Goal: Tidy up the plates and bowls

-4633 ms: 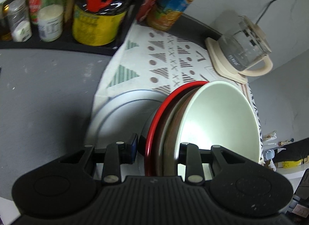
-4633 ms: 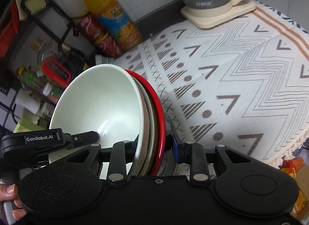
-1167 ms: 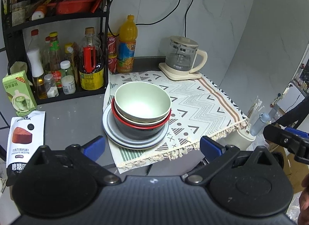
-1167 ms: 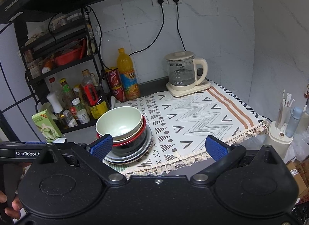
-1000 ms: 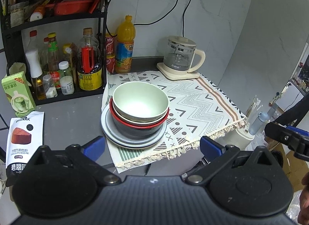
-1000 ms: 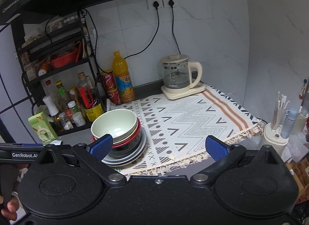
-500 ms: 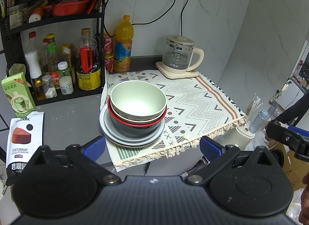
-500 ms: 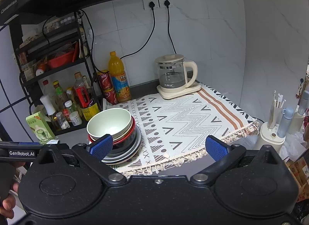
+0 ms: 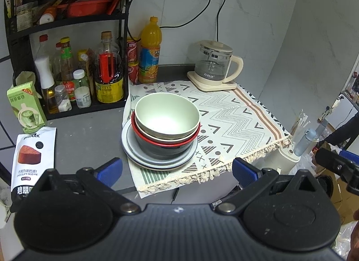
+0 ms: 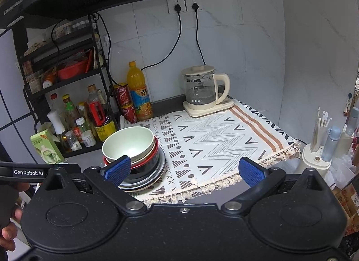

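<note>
Your patterned cloth (image 9: 235, 113) covers the right side of the grey counter (image 9: 89, 140), and the crockery stack sits on its left edge, just in front of the black spice rack (image 9: 67, 25). From your left gripper (image 9: 177, 172) the stack is straight ahead, beyond the wide-spread blue fingertips (image 9: 110, 171) and apart from them, with nothing held between. Your right gripper (image 10: 184, 170) is spread just as wide and empty too; from there the stack lies ahead and to the left, and the left blue pad (image 10: 119, 169) overlaps its near side in the view, though you can't tell any contact from that.

Count the stack from the bottom: grey-blue plates (image 9: 134, 148), at least two rims showing and possibly a pale one beneath. On them sits one dark bowl with a red rim (image 9: 161, 146). Nested in that is a beige bowl (image 9: 145, 134), only its edge visible. On top is one pale green bowl (image 9: 167, 113), upright and open to you.

Behind the cloth stands one glass kettle (image 9: 213, 63) on its cream base. One orange drink bottle (image 9: 149, 52) stands beside two stacked red cans (image 9: 132, 61). One green carton (image 9: 24, 106) stands left of the rack. One chocolate pie packet (image 9: 31, 155) lies flat near your left fingertip.
</note>
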